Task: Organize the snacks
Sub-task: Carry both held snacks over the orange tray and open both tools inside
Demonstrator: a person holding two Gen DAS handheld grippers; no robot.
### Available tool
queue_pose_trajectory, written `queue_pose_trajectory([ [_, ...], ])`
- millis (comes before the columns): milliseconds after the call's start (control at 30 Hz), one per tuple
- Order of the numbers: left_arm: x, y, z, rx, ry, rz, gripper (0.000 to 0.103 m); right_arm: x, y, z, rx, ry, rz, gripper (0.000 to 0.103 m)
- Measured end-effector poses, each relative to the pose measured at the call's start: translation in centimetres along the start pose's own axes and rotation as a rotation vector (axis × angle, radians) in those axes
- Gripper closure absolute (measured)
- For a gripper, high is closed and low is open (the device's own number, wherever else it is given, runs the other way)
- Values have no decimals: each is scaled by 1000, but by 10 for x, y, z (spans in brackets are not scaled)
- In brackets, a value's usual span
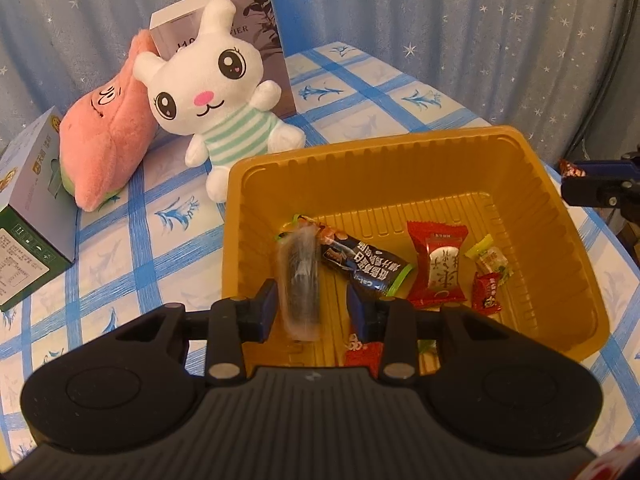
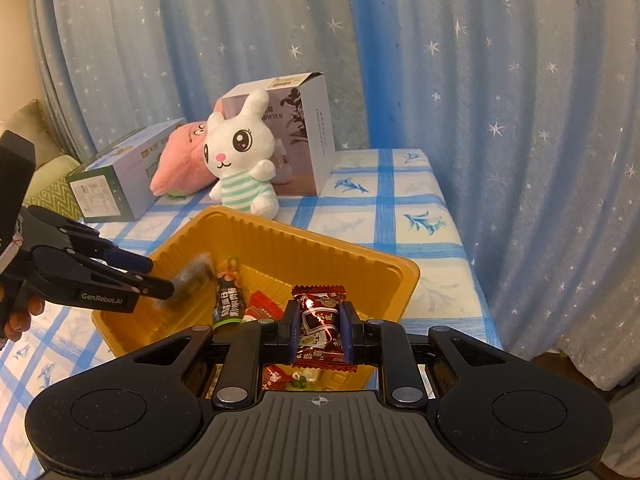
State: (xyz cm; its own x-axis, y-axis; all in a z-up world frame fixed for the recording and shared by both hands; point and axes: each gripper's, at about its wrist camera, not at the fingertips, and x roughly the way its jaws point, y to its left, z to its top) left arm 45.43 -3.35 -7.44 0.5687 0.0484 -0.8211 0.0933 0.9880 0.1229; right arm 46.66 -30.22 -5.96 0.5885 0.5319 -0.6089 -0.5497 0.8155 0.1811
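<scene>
Apparently left claw [image 1: 314,306] released a blurred snack [image 1: 302,280]; right claw [image 2: 319,334] clenches red candy [image 2: 320,320].

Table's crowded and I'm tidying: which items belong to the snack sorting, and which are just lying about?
Job: gold tray; wrapped snacks in it; blurred snack between left tongs; red snack in right tongs.
Idle: rabbit plush; pink plush; two boxes.

Your left gripper [image 1: 312,306] pointed steeply downward with its jaws standing apart, neither pad pressing on anything, a blurred snack [image 1: 301,280] loose in the gap between them. Your right gripper [image 2: 319,334] tilted down more gently, its jaws clamped on a dark red wrapped sweet [image 2: 319,330]. Your fingers [image 2: 18,318] curled round the left gripper's handle.
</scene>
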Motion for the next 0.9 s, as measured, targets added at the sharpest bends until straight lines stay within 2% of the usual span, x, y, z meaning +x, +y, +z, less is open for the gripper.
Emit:
queue_pose_trajectory([
  [400, -13, 2, 7, 12, -26, -22, 68, 9, -7, 6, -12, 2, 7, 82],
  [900, -10, 5, 15, -11, -25, -11, 68, 46, -5, 20, -49, 37, 38, 82],
])
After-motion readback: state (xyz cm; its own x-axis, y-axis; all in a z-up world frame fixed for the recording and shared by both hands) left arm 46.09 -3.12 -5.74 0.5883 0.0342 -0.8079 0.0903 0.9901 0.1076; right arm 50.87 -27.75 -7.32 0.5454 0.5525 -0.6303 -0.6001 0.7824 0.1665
